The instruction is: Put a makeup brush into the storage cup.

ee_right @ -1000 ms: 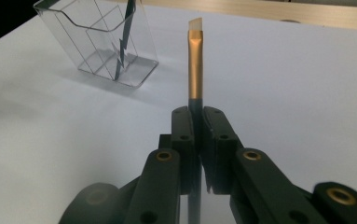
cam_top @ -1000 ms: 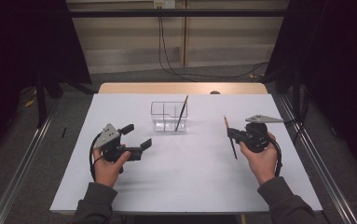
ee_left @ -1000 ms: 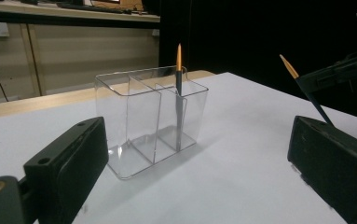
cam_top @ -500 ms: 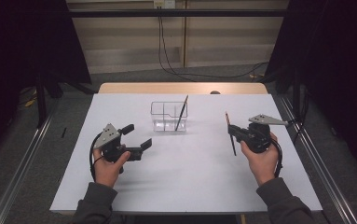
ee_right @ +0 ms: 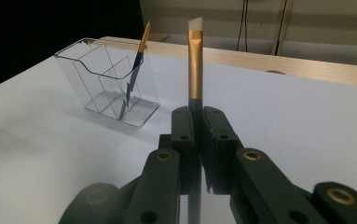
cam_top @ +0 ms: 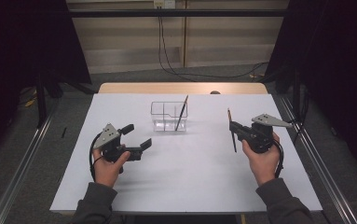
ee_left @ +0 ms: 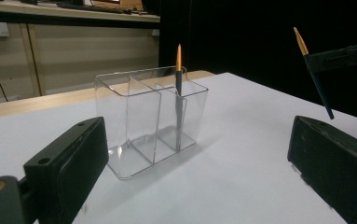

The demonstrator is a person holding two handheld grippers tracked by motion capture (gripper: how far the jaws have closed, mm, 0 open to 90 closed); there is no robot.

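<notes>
Right gripper view: the right gripper [ee_right: 196,122] has its jaws clamped on a brush [ee_right: 195,60], which stands upright between the fingers, bristles up, presumably ready for insertion. The clear organizer [ee_right: 108,81] sits ahead and to the left of those fingers; its end compartment holds another brush [ee_right: 136,70], leaning. The left gripper [cam_top: 136,136] hangs wide open, empty, facing the organizer.

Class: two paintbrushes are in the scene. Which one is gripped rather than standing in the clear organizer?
The flat-tipped paintbrush, clamped in the right gripper; the other brush leans inside the organizer.
</notes>
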